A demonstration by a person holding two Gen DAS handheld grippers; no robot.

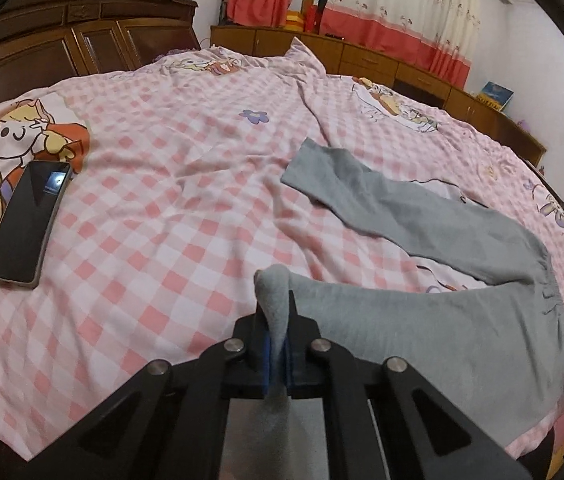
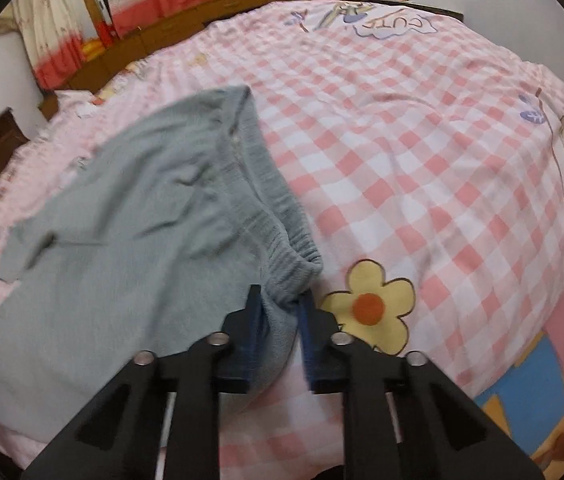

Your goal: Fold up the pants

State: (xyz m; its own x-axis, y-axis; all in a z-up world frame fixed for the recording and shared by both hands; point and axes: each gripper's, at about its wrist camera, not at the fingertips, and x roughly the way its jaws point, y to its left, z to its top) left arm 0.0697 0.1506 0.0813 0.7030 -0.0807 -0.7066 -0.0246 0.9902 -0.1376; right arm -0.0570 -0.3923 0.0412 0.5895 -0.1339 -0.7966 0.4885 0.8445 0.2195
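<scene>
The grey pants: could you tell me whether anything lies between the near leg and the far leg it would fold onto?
Nothing visible does. Both claws already grip the grey pants; only bare checked bedspread lies between the legs. The phone sits far left, clear.

Left wrist view sits low over the pink checked bedspread, facing the dark wooden headboard and curtains. Right wrist view looks close across the spread's far corner. Both share the grey fabric pants.
</scene>
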